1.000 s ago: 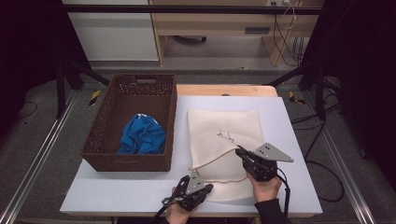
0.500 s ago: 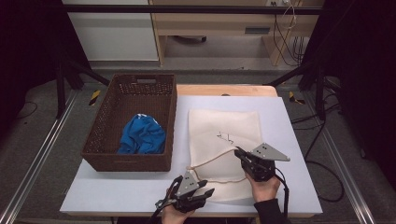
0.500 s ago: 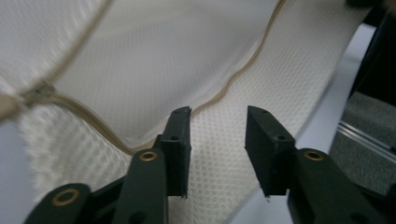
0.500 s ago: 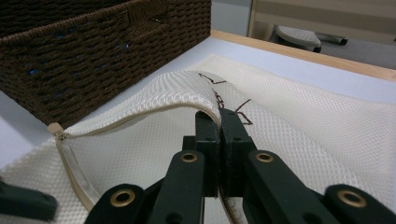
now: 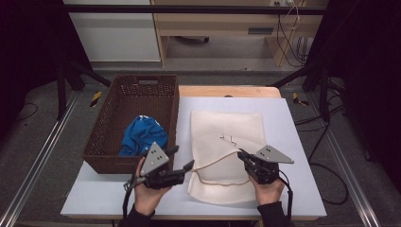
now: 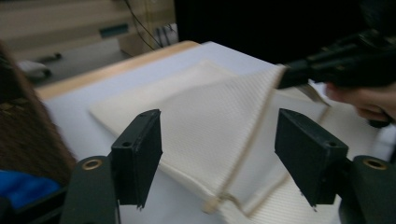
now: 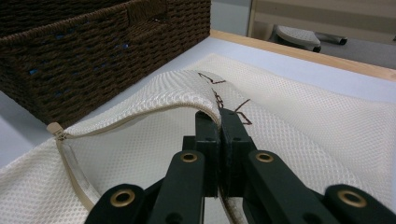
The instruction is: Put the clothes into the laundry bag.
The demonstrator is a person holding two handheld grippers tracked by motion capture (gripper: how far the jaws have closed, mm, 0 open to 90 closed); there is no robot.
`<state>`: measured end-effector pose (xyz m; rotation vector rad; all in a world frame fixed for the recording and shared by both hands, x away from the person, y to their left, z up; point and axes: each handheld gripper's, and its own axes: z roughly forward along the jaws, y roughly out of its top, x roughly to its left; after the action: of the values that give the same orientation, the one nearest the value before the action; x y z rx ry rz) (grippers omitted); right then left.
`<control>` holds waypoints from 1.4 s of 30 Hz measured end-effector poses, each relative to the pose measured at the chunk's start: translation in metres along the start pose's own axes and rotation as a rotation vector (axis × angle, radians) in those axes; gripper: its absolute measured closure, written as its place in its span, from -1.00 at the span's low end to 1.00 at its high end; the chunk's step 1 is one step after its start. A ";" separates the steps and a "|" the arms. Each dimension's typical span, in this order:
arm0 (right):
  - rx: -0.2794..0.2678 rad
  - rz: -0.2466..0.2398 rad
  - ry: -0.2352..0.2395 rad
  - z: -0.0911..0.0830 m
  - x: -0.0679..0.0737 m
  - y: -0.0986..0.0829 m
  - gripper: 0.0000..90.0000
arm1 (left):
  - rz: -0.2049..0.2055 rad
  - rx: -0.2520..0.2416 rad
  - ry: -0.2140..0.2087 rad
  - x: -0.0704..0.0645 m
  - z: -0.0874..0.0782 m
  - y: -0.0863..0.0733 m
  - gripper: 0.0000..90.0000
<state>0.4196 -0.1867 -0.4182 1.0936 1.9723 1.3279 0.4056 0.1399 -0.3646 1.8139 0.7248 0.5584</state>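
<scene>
Holding the bag (image 5: 227,142) hem clamped between my right gripper (image 7: 219,140) jaws, I lift its mouth off the counter (image 5: 293,142). My left gripper (image 6: 219,154) jaws stand apart, just before the zipper edge; mesh could slip if I pull hard.

A white table (image 5: 293,123) is standing on a grey floor (image 5: 42,118), its far edge showing a wooden strip (image 5: 227,91). Metal rails (image 5: 35,161) are running along both sides. Beyond, a wooden bench (image 5: 217,23) is sitting beside a white cabinet (image 5: 113,33), with cables (image 5: 288,28) hanging down. Black curtains (image 5: 364,56) are darkening both flanks.
</scene>
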 end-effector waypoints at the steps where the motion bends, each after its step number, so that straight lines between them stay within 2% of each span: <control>1: 0.000 0.001 -0.002 0.000 0.000 0.000 0.95 | -0.012 -0.007 0.025 0.016 -0.001 0.009 -0.43; 2: 0.001 0.000 -0.002 0.000 0.000 0.000 0.95 | -0.012 -0.007 0.025 0.016 -0.001 0.009 -0.45; 3: 0.001 0.000 -0.002 0.000 0.000 0.000 0.95 | -0.017 -0.012 0.035 0.024 -0.001 0.013 -0.45; 4: 0.001 0.000 -0.001 -0.001 0.000 0.000 0.95 | -0.007 -0.011 0.065 0.041 -0.001 0.019 -0.46; 5: 0.001 0.000 0.000 -0.001 0.000 0.000 0.95 | -0.007 -0.011 0.065 0.041 -0.001 0.019 -0.46; 7: 0.002 -0.001 -0.001 -0.001 0.000 0.000 0.95 | -0.013 0.006 0.114 0.057 -0.001 0.024 -0.48; 8: 0.001 -0.003 0.000 0.000 0.000 0.000 0.95 | -0.016 0.014 0.149 0.074 0.001 0.027 -0.50; 9: 0.001 -0.003 -0.001 0.000 0.000 0.000 0.95 | -0.016 0.014 0.149 0.074 0.001 0.027 -0.50; 10: 0.002 -0.004 -0.001 0.000 0.000 0.000 0.95 | -0.014 0.029 0.185 0.090 0.004 0.030 -0.50; 11: 0.002 -0.004 -0.001 0.000 0.000 0.000 0.95 | -0.014 0.029 0.185 0.090 0.004 0.030 -0.52; 12: 0.002 -0.006 -0.001 0.000 0.000 0.000 0.95 | -0.014 0.049 0.207 0.104 0.008 0.032 -0.52; 13: 0.004 -0.012 0.000 0.000 0.000 0.000 0.95 | -0.014 0.049 0.207 0.104 0.008 0.032 -0.52; 14: 0.005 -0.011 -0.001 0.000 0.000 0.000 0.95 | 0.000 0.086 0.214 0.118 0.014 0.033 -0.52; 15: 0.005 -0.011 -0.001 0.000 0.000 0.000 0.95 | 0.000 0.086 0.214 0.118 0.014 0.033 -0.53; 16: 0.005 -0.011 -0.001 0.000 0.000 0.000 0.95 | 0.021 0.118 0.223 0.130 0.020 0.031 -0.52; 17: 0.005 -0.011 -0.001 0.000 0.000 0.000 0.95 | 0.021 0.118 0.223 0.130 0.020 0.031 -0.50; 19: 0.005 -0.011 -0.001 0.000 0.000 0.000 0.95 | 0.043 0.134 0.251 0.142 0.026 0.028 -0.49; 20: 0.006 -0.012 0.000 0.000 0.000 0.000 0.95 | 0.024 0.158 0.256 0.151 0.031 0.023 -0.49; 21: 0.006 -0.013 -0.001 0.000 0.000 0.000 0.95 | 0.024 0.158 0.256 0.151 0.031 0.023 -0.50; 22: 0.006 -0.013 -0.001 0.000 0.000 0.000 0.95 | 0.023 0.172 0.258 0.155 0.032 0.020 -0.50; 23: 0.012 -0.010 0.000 0.001 0.000 0.000 0.95 | 0.027 0.202 0.279 0.159 0.037 0.013 -0.50; 24: 0.012 -0.010 0.000 0.001 0.000 0.000 0.95 | 0.027 0.202 0.279 0.159 0.037 0.013 -0.51; 25: 0.015 -0.013 0.001 0.001 0.000 -0.001 0.95 | 0.051 0.227 0.296 0.164 0.042 0.006 -0.52; 26: 0.016 -0.014 0.000 0.001 0.000 -0.001 0.95 | 0.051 0.227 0.296 0.164 0.042 0.006 -0.53; 27: 0.017 -0.015 0.001 0.001 0.000 -0.001 0.95 | 0.036 0.282 0.307 0.169 0.046 -0.001 -0.55; 28: 0.017 -0.015 0.001 0.001 0.000 -0.001 0.95 | 0.036 0.282 0.307 0.169 0.046 -0.001 -0.58; 31: 0.019 -0.014 0.004 0.002 0.000 -0.001 0.95 | -0.010 0.351 0.302 0.174 0.052 -0.007 -0.63; 35: 0.023 -0.019 0.003 0.002 0.000 -0.002 0.95 | -0.024 0.475 0.289 0.176 0.060 -0.015 -0.69; 38: 0.025 -0.026 0.004 0.002 0.000 -0.002 0.95 | -0.031 0.505 0.285 0.176 0.063 -0.018 -0.77; 39: 0.028 -0.026 0.003 0.001 0.000 -0.002 0.95 | -0.047 0.511 0.281 0.177 0.063 -0.019 -0.80; 40: 0.029 -0.022 0.005 0.001 0.000 -0.003 0.95 | -0.087 0.538 0.287 0.180 0.065 -0.022 -0.85; 42: 0.031 -0.019 0.005 0.001 0.000 -0.003 0.95 | -0.103 0.550 0.296 0.182 0.065 -0.023 -0.86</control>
<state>0.4194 -0.1873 -0.4215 1.0842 2.0084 1.2960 0.5733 0.2319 -0.4016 2.2024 1.2611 0.6052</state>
